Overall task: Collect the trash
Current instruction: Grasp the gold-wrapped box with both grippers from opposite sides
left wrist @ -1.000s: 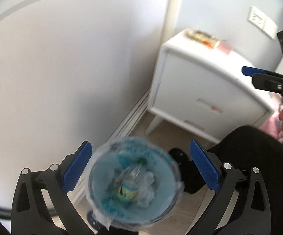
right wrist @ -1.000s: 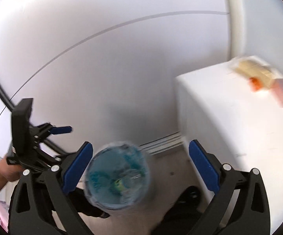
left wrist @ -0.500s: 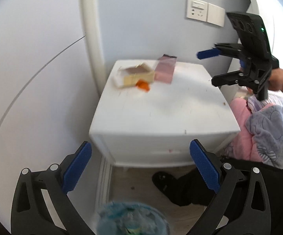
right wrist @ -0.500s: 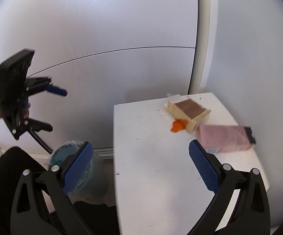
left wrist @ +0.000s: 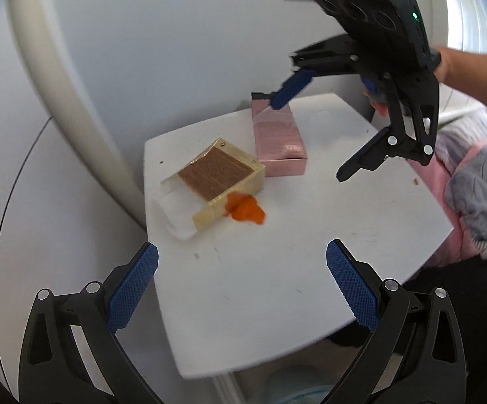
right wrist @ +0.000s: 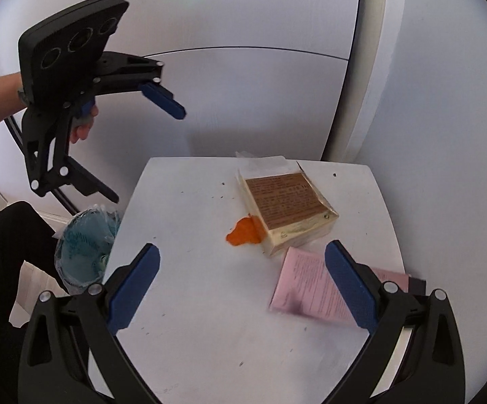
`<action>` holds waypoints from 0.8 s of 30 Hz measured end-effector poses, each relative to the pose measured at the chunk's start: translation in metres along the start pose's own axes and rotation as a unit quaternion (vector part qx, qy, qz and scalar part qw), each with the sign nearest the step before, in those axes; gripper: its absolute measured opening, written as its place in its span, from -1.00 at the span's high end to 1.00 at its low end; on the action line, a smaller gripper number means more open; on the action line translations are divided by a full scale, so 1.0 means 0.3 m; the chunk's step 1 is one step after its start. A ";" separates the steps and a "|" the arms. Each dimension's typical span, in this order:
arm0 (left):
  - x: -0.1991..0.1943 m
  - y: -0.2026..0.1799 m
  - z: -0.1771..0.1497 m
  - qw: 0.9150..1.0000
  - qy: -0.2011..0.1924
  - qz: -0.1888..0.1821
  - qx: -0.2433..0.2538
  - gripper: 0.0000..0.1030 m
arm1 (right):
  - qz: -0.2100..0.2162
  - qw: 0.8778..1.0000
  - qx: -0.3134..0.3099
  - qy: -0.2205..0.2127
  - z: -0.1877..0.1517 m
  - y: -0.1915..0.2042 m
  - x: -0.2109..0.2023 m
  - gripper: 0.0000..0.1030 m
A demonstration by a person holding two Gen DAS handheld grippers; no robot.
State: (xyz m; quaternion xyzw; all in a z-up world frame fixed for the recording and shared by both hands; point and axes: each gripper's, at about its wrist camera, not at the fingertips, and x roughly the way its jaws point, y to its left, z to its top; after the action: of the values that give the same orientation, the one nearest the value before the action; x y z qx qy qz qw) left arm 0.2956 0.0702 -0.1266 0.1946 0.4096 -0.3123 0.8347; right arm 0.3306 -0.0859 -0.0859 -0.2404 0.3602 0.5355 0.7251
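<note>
Both grippers hover spread and empty above a white counter (right wrist: pixel 230 303). 3 pieces of trash lie uncollected there: a tan box (right wrist: pixel 287 208), an orange scrap (right wrist: pixel 243 232) touching it, and a pink box (left wrist: pixel 279 138). A lined bin (right wrist: pixel 85 252) beside the counter holds some trash.

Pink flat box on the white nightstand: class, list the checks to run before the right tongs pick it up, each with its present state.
1. Right tongs open and empty: ok.
2. Pink flat box lies flat, nothing on top of it: ok.
3. Right tongs straddling the box: not ok, only one finger is over it.
4. Tan cellophane-wrapped box and orange scrap clear of the pink box: cannot tell.
5. Left tongs out of the way: ok.
6. Teal plastic-lined bin beside the white nightstand ready: ok.
</note>
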 end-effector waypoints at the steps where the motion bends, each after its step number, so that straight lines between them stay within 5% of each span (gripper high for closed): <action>1: 0.018 0.012 0.006 1.000 0.004 -0.006 0.005 -0.88 | 0.007 1.000 -0.003 0.006 0.010 -0.025 0.024 -0.86; 13: 0.251 0.152 0.078 0.990 0.051 -0.074 0.109 -0.88 | 0.055 0.995 -0.048 0.070 0.083 -0.156 0.182 -0.86; 24: 0.371 0.187 0.093 0.976 0.071 -0.144 0.144 -0.88 | 0.081 0.985 -0.097 0.114 0.121 -0.159 0.253 -0.86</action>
State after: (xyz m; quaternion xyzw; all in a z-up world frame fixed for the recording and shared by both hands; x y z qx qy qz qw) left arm 0.4019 0.0546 -0.1958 0.2736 0.4423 -0.4706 0.7127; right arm 0.3982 -0.0283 -0.1240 -0.3388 0.4049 0.5943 0.6068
